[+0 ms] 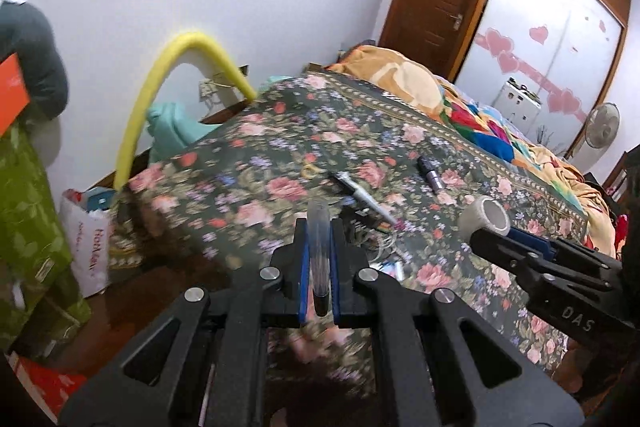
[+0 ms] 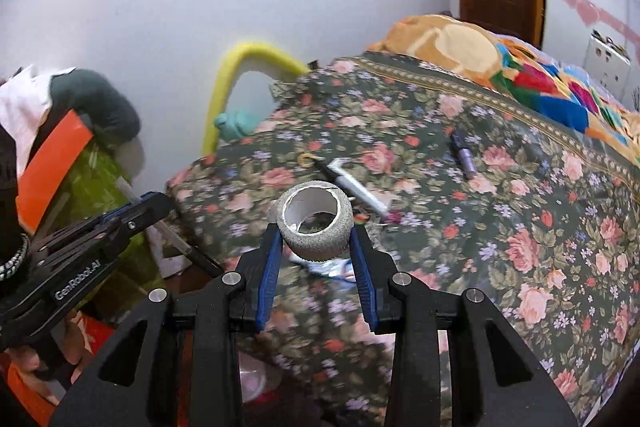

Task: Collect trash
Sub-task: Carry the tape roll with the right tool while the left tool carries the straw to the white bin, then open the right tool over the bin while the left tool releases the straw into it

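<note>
My left gripper point(image 1: 319, 227) is shut on a clear pen with a black tip point(image 1: 319, 255), which stands upright between the blue pads. To its right, my right gripper point(image 2: 316, 231) is shut on a grey tape roll with a white core point(image 2: 315, 223), its hole facing the camera. The left wrist view shows the same roll point(image 1: 485, 215) at the right gripper's tip. In the right wrist view the left gripper point(image 2: 140, 207) holds the pen point(image 2: 176, 241) at the left. Both grippers hover over the corner of a bed with a floral cover point(image 1: 280, 147). A white marker point(image 2: 356, 189), a purple tube point(image 2: 464, 157) and crumpled wrappers point(image 2: 324, 267) lie on it.
A white plastic bag point(image 1: 90, 247) stands on the floor left of the bed, beside a green patterned bundle point(image 1: 28, 227). A yellow foam tube point(image 1: 160, 83) arches over the bed's far corner. A colourful quilt point(image 1: 480, 119) covers the far side. A small yellow ring point(image 1: 308, 169) lies near the marker.
</note>
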